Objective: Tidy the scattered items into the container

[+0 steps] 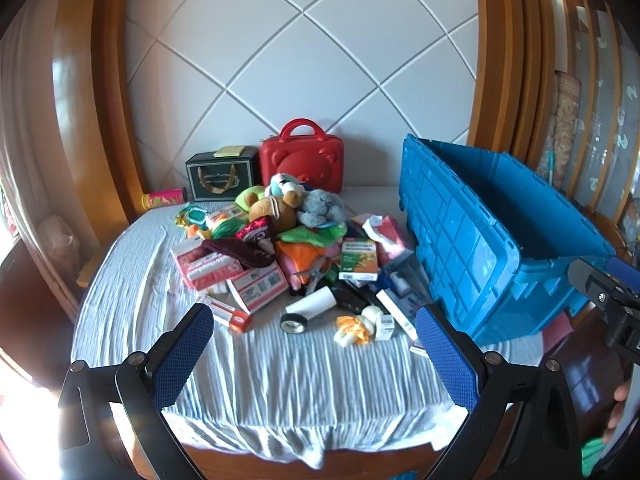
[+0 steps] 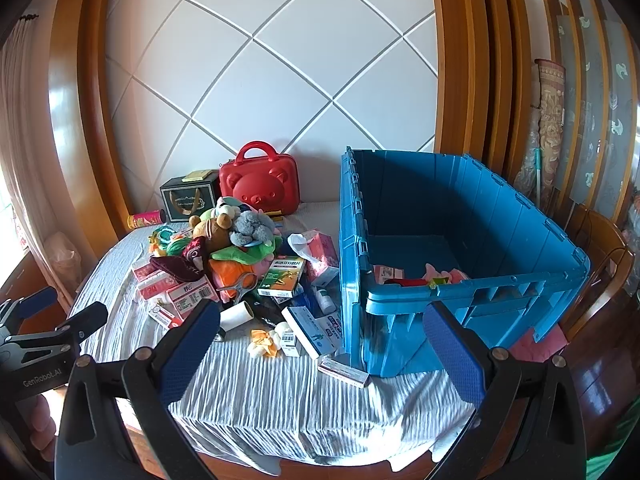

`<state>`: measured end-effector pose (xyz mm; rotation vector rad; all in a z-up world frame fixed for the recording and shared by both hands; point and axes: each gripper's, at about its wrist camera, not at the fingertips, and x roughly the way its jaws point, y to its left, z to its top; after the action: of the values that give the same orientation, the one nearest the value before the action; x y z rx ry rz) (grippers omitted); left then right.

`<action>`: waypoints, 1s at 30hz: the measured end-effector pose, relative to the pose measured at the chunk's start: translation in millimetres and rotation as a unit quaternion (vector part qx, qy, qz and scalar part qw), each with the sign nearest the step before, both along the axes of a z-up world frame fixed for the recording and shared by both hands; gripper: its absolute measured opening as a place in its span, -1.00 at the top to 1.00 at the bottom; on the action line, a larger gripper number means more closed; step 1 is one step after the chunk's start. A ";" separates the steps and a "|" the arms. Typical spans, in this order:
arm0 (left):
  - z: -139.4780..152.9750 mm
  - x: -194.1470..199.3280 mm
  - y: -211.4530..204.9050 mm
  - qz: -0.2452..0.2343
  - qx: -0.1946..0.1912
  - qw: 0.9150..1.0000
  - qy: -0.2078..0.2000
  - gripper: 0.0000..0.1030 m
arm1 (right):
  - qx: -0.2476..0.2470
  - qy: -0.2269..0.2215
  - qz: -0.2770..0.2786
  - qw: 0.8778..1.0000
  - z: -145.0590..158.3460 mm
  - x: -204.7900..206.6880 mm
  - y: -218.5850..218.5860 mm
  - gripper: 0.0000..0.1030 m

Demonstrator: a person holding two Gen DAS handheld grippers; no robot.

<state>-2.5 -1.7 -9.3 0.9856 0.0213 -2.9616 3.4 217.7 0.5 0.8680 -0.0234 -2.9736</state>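
Spread across striped bed [image 1: 260, 380]: scattered items [image 1: 288, 256] heaping beside blue container [image 2: 460, 264], few lying inside; light, soft plush, stiff cartons, gripping across edges; both tongs [image 1: 316, 360] [image 2: 320, 352] gaping wide, empty.

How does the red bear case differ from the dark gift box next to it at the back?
The red bear case is glossy, rounded and embossed with a bear face; the dark gift box is square-edged with gold print. The case has a rigid arched handle on top; the box has a cord handle hanging on its front. Both stand upright against the wall, outside the blue crate.
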 end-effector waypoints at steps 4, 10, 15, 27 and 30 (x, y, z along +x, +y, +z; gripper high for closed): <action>-0.8 0.6 0.7 -0.001 -0.001 1.000 -0.001 -0.99 | -0.001 0.000 0.000 1.000 -1.4 2.3 1.3 -1.00; -1.1 1.9 -0.3 -0.005 0.005 1.000 -0.001 -0.99 | -0.002 -0.001 0.000 1.000 -3.4 5.7 3.2 -1.00; -3.2 2.4 -0.1 -0.003 0.007 1.000 -0.003 -0.99 | -0.002 0.000 -0.001 1.000 -4.1 8.7 4.3 -1.00; -4.1 7.6 -5.0 0.003 0.007 1.000 0.002 -0.99 | 0.001 -0.002 -0.002 1.000 -3.4 11.0 1.5 -1.00; -4.8 7.5 -5.8 0.003 0.007 1.000 0.002 -0.99 | 0.002 -0.004 -0.002 1.000 -4.0 10.9 1.4 -1.00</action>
<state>5.0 -7.5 -14.1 0.9793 0.0453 -2.9622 14.3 219.1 -3.6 0.8825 -0.0207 -2.9746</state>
